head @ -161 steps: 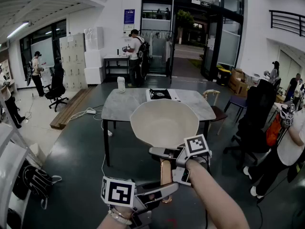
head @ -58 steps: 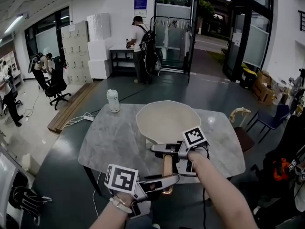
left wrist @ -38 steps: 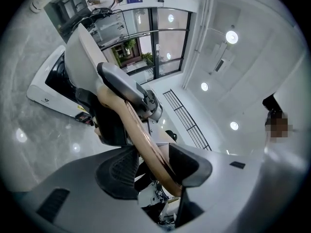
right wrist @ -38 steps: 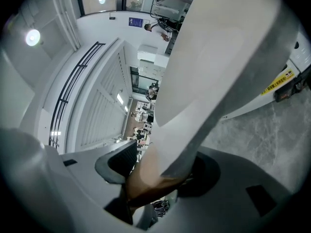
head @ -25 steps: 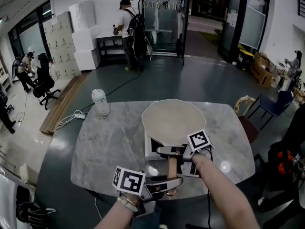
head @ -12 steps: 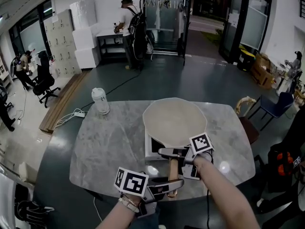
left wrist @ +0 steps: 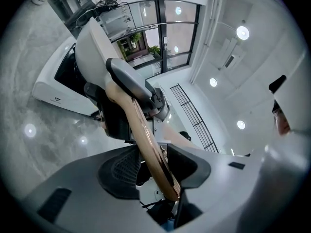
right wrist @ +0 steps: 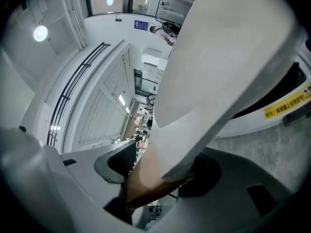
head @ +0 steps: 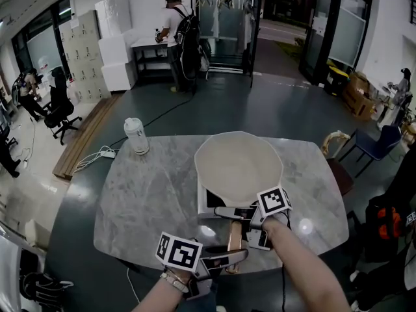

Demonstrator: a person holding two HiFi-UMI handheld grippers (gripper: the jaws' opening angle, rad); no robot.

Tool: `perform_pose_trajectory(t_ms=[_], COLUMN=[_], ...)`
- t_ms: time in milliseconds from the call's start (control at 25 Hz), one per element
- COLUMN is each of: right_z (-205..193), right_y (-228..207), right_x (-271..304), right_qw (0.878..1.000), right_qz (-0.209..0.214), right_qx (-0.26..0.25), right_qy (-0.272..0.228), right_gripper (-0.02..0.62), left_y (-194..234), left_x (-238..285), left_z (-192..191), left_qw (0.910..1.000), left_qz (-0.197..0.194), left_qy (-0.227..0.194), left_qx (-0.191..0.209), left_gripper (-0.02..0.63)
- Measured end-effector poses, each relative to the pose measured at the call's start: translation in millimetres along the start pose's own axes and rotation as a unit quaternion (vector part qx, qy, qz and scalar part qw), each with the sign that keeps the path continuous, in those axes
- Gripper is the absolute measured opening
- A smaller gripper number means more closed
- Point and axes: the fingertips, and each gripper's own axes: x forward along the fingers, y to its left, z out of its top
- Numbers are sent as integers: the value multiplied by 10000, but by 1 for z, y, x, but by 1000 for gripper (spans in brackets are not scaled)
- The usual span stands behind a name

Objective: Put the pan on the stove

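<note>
A pale pan [head: 238,166] was pictured at the centre of the head view, held by two grippers over a white stove [head: 209,201] that stood on a grey marble table [head: 146,194]. The pan's bowl covered most of the stove, with only the stove's lower left corner and dark top showing beside it; whether the pan's base touched the burner could not be told. A wooden handle [head: 232,238] ran from the bowl down toward the lower edge of the frame. The right gripper [head: 227,212] was seen clamped on the handle just below the bowl, its jaws set wide around the thick part where wood met pan. Lower in the frame, the left gripper [head: 235,257] was shown pinching the handle near its free end; its jaws had just been closing, with the wood between them. Each gripper carried a cube with square markers. A white bottle [head: 136,136] was left upright near the table's upper left corner, well apart from the stove. At the top of the frame a person [head: 177,25] with a backpack was seen standing at a bench, and an office chair [head: 62,112] was visible at the far left.
</note>
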Motion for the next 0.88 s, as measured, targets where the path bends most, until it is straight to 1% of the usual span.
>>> perform_pose_trajectory(t_ms=[160,280,440,560,720,880], right_z=[2,3,9,9,9,12], right_y=[-3,-4,-6,-6,-6,-7], right_x=[4,6,5,5,5,0], right_qw=[9999,9998,9997,9998,9997,9989], right_qz=[22,48,63,17,-1,-59], right_qx=[89,147,135,61,21,-159], right_qy=[-127,-108,-183,-174,-239,-447], right_gripper=[262,261,261,262,265,279], left_y=[10,15,17,18,20,17], left_x=[-4,-3,-1,-2,-3,-6], left_z=[1,3,8,7,8,8], left_qw=[9997,9995,9991,9991,9983,9966], left_qz=[12,-3,-140,-175,-199,-392], left_qy=[-163,-195,-285,-286,-383,-503], left_qx=[-179,-236,-275,-274,-391,-518], left_gripper=[170,167,166,166,163,171])
